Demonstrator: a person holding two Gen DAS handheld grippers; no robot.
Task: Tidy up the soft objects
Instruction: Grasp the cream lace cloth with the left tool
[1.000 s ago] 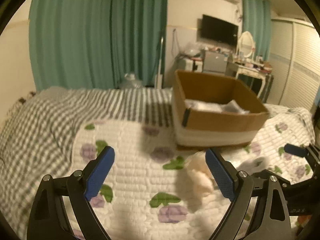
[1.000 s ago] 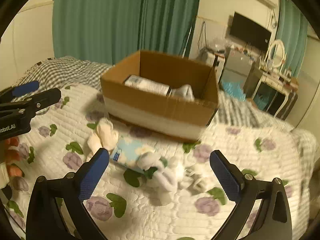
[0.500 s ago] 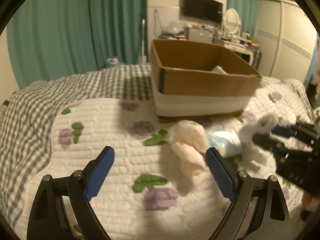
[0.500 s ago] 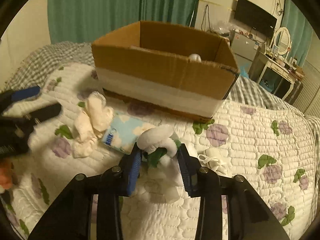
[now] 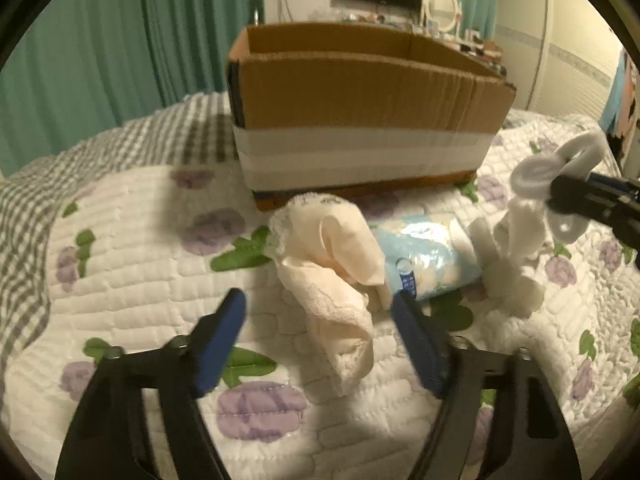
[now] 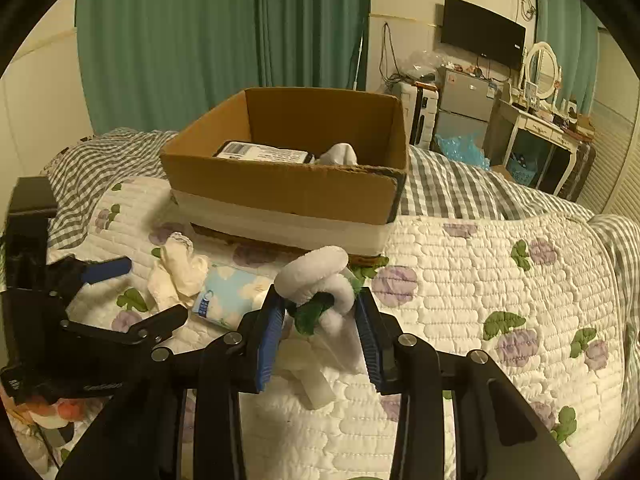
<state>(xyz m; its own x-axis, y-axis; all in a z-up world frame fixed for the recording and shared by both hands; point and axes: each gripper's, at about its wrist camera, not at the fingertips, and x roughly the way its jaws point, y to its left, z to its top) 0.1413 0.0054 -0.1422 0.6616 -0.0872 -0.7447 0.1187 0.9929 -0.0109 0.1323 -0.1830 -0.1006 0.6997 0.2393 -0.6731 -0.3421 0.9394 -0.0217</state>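
White sock bundle (image 6: 316, 276) now clamped and lifted by right gripper (image 6: 320, 320); left gripper (image 5: 316, 340) open, closing around cream cloth (image 5: 332, 272); cardboard box (image 6: 280, 196) next.

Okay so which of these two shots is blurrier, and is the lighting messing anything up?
Left wrist view: softer overall, with the left gripper fingers and the right gripper's white plush toy smeared; warm dim light, and shadow falls on the quilt left of the cardboard box. Right wrist view: sharper, box contents readable, no glare; fisheye bends the curtains and darkens the corners.
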